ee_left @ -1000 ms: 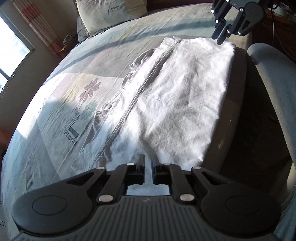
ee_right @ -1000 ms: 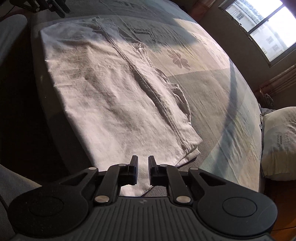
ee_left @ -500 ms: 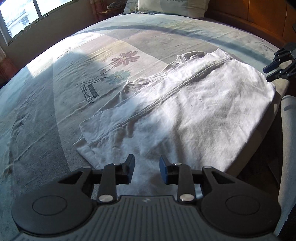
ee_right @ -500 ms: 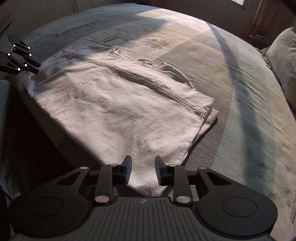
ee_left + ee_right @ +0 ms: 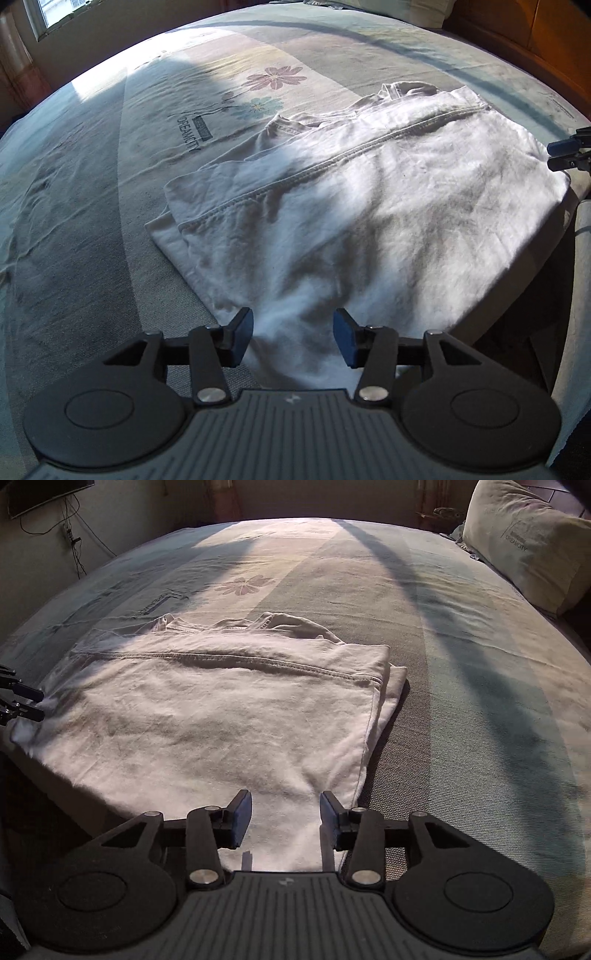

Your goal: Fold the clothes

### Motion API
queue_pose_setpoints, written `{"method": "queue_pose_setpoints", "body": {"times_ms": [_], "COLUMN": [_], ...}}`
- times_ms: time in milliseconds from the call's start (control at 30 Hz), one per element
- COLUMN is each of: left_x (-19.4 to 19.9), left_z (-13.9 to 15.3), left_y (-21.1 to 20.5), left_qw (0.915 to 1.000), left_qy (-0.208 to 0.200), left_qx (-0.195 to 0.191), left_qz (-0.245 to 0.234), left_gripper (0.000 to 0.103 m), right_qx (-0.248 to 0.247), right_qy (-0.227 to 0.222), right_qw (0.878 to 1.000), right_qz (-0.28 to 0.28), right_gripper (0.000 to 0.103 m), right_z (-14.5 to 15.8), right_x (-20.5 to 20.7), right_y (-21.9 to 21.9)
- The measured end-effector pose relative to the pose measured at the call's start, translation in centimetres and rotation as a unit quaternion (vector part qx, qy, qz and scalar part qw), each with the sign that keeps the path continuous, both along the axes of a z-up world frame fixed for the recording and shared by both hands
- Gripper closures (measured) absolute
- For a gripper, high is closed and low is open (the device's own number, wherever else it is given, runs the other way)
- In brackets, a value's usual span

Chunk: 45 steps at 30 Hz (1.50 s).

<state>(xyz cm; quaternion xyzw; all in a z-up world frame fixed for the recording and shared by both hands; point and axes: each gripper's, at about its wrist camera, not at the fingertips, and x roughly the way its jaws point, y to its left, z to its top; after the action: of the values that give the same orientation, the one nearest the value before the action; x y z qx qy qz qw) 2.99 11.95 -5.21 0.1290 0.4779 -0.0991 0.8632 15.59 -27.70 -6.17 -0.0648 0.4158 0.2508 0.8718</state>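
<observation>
A white garment (image 5: 369, 206) lies folded into a broad rectangle at the near edge of the bed (image 5: 92, 192), its stitched hem running across the top layer and its collar and a lower layer showing on the far side, towards the middle of the bed. One end of the fold sits just inside each near corner region of the mattress, with the cloth's long side along the bed's edge. The left gripper (image 5: 293, 338) stands at one short end of the garment, its fingers spread wide with the cloth lying between them, not pinched. The right gripper (image 5: 286, 821) stands at the opposite short end, likewise spread wide over the cloth. The sheet carries a flower print (image 5: 275, 78) beyond the garment, and a pillow (image 5: 528, 542) rests at the far right corner in the right wrist view.
</observation>
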Motion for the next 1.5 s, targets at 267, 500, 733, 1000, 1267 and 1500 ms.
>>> {"method": "queue_pose_setpoints", "body": {"times_ms": [267,500,733,1000,1267,1500], "left_x": [-5.1,-5.0,-4.2,-0.3,-2.7,4.2], "left_z": [-3.4,-2.2,2.1,-2.5,-0.2,1.8], "left_y": [-4.7,-2.1,-1.2,-1.6,0.7,-0.3], "left_qw": [0.9544,0.9548,0.9753,0.9971,0.9926,0.9880], "left_qy": [-0.007,-0.036,-0.060,0.032,0.026,-0.044], "left_qx": [0.233,0.269,0.190,-0.068,-0.097,-0.130], "left_qz": [-0.187,-0.121,-0.094,0.012,0.068,0.071], "left_gripper": [0.036,0.033,0.032,0.031,0.030,0.023], "right_qx": [0.079,0.073,0.074,0.087,0.105,0.068], "right_qy": [-0.013,-0.027,-0.017,0.000,0.030,-0.035], "right_qw": [0.997,0.997,0.997,0.996,0.993,0.997], "right_qz": [0.000,0.011,0.005,-0.002,-0.031,-0.022], "right_gripper": [0.045,0.043,0.036,0.035,0.027,0.010], "right_z": [1.0,1.6,1.0,-0.3,-2.6,0.7], "right_x": [-0.8,-1.5,-1.4,-2.0,-3.4,-1.6], "right_y": [2.9,4.6,4.9,6.0,3.8,5.1]}}
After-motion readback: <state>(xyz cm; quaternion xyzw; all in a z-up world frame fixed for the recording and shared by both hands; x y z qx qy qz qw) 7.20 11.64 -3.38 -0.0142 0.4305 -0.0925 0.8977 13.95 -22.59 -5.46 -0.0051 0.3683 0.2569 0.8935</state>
